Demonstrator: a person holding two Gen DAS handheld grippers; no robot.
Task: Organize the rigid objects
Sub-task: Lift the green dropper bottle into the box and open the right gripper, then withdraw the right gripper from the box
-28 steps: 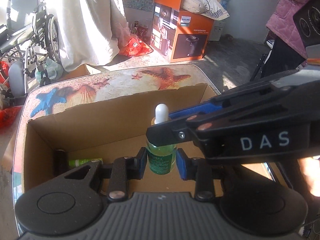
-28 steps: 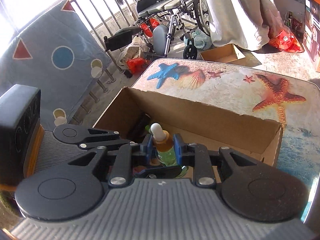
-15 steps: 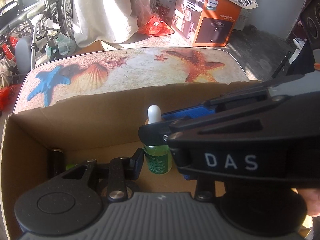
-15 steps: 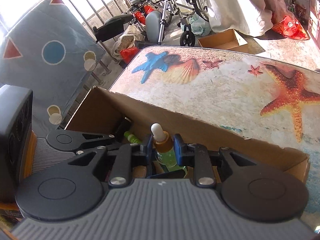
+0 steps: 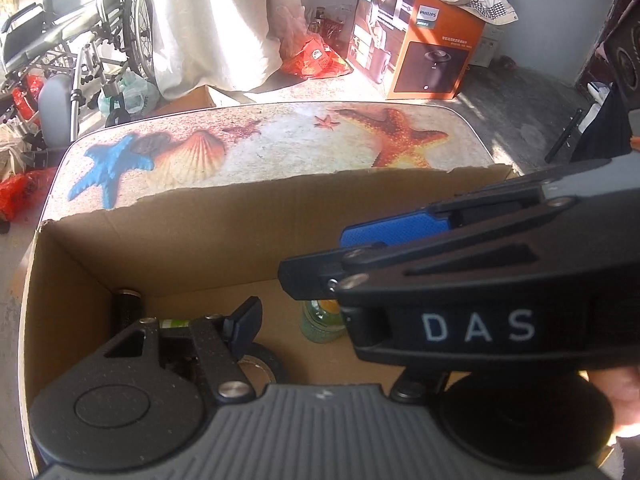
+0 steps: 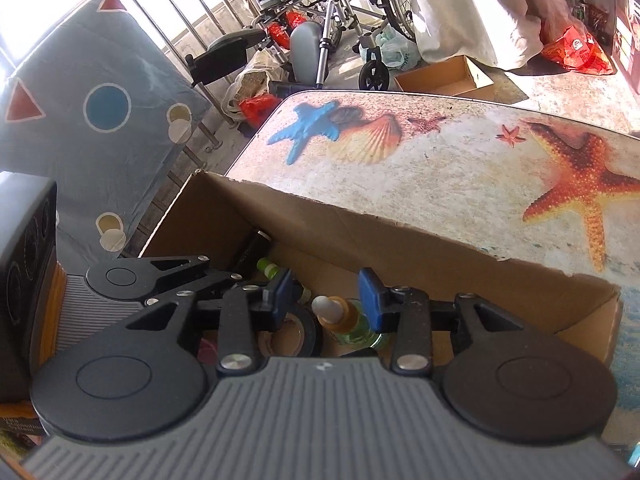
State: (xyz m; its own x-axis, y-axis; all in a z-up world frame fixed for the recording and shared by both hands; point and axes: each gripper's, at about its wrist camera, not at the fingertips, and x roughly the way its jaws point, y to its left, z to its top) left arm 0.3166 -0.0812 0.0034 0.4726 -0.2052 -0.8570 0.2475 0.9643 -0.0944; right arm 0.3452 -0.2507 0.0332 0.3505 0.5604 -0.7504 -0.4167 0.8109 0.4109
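1. The right gripper [image 6: 326, 300] is hovering over the open cardboard box [image 6: 400, 236], its jaws opening, the blue pads [image 6: 370, 304] standing clear of the dropper bottle [image 6: 344, 320] on either side.
2. The dropper bottle, green with an amber collar and a white bulb, is lying tilted on the box floor below those pads, no longer pinched.
3. A roll of dark tape [image 6: 298, 330] is lying just left of the bottle, partly under the right gripper's left finger.
4. Farther into the left corner, a black cylinder [image 6: 256, 250] and a small green tube [image 6: 269, 268] are resting against the box wall.
5. The left gripper [image 5: 304, 312] is also reaching into the box, its jaws opening and spread with nothing pressed between them; only its left finger [image 5: 246, 316] is showing.
6. The right gripper's black body is crossing the left wrist view and is hiding the left gripper's other finger and the upper part of the bottle [image 5: 320, 322].
7. The box is sitting on a table [image 5: 280, 140] printed with starfish and shells.
8. Beyond the table, a wheelchair [image 5: 88, 44], an orange appliance carton [image 5: 416, 32] and a red bag [image 5: 316, 58] are standing on the floor.
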